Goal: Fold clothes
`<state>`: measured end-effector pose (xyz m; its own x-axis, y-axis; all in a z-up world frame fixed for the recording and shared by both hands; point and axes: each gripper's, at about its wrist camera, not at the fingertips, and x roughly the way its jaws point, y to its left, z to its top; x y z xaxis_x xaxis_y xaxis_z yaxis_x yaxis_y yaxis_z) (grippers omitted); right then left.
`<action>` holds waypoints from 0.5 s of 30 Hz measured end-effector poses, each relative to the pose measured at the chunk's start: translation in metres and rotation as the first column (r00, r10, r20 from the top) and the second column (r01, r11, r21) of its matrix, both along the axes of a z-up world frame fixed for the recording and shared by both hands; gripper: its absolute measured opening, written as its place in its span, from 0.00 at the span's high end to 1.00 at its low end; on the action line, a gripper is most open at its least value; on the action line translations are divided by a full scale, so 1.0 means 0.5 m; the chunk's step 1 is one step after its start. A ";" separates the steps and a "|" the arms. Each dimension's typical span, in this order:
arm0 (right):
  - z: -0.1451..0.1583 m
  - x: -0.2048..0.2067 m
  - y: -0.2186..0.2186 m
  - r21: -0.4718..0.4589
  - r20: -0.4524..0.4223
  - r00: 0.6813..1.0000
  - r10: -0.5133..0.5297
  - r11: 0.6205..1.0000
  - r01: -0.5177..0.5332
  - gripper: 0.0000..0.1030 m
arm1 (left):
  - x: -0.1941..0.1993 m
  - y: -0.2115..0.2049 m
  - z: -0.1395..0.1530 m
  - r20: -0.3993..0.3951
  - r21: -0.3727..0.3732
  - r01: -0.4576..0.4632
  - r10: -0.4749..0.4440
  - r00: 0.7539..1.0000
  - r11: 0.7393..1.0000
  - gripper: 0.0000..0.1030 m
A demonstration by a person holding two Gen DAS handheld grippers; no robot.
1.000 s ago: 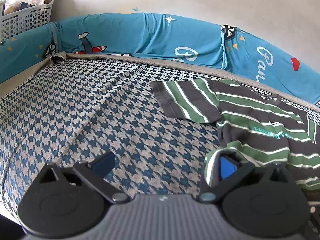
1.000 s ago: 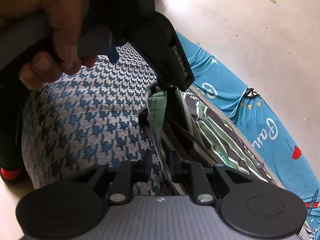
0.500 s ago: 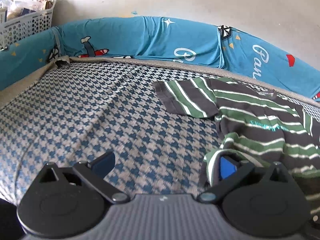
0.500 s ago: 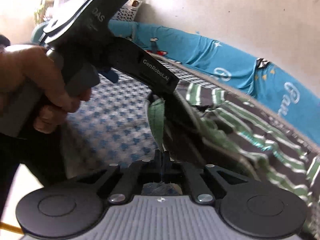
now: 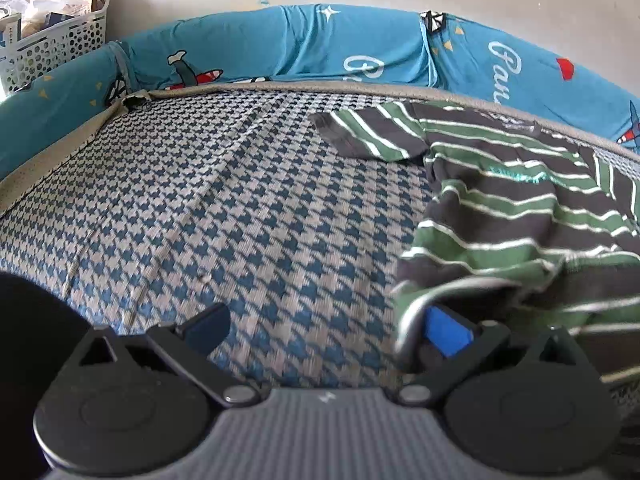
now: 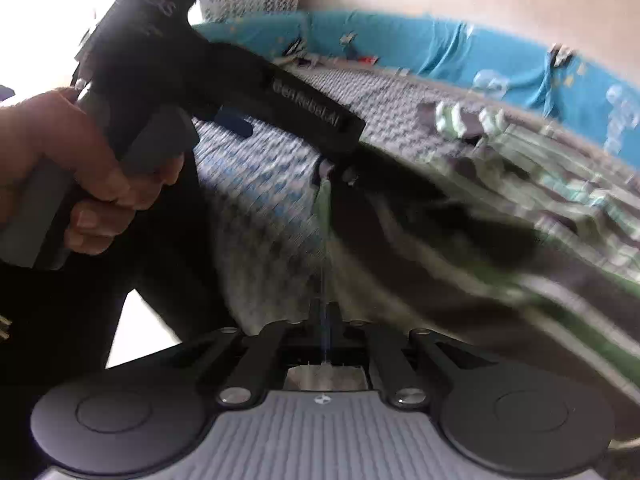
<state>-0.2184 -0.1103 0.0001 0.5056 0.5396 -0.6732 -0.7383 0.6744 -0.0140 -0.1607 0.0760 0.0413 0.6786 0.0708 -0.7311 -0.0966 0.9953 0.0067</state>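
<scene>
Striped shirt [image 5: 516, 200], dark grey with green and white bands, is spread over the right part of the houndstooth mattress [image 5: 240, 200], one sleeve laid flat toward the far edge. The left gripper [image 5: 328, 326] is seen with its jaws wide apart; a lifted fold of the shirt's near hem is draped over the blue pad [image 5: 446, 334] of its right finger, while the other finger is clear of cloth. The right gripper [image 6: 322, 320] is seen with jaws pressed together on a thin edge of the shirt [image 6: 480, 240], blurred in that view. The far edge is bordered by a blue printed bumper [image 5: 320, 52]; a white basket [image 5: 52, 48] is placed beyond the far left corner. A hand [image 6: 80, 172] is wrapped around the left tool's handle.
</scene>
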 end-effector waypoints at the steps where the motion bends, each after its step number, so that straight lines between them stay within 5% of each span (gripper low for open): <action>1: -0.003 -0.004 -0.001 -0.001 -0.012 1.000 0.003 1.000 -0.003 0.98 | -0.003 0.001 0.001 -0.003 0.000 -0.005 0.005 1.000 1.000 0.00; 8: 0.024 -0.009 -0.074 0.032 0.025 0.976 -0.217 0.976 0.217 0.89 | -0.028 -0.014 0.014 0.022 -0.010 0.026 -0.026 0.999 1.000 0.00; 15: 0.062 -0.009 -0.162 0.086 0.076 0.875 -0.478 0.878 0.472 0.78 | -0.019 -0.056 0.019 0.050 -0.022 0.075 -0.074 0.996 0.997 0.00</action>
<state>-0.2228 -0.1912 0.0311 0.7696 0.2586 -0.5838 -0.3266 0.9451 -0.0118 -0.1703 0.0479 0.0509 0.7162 0.0019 -0.6979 -0.0217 0.9996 -0.0195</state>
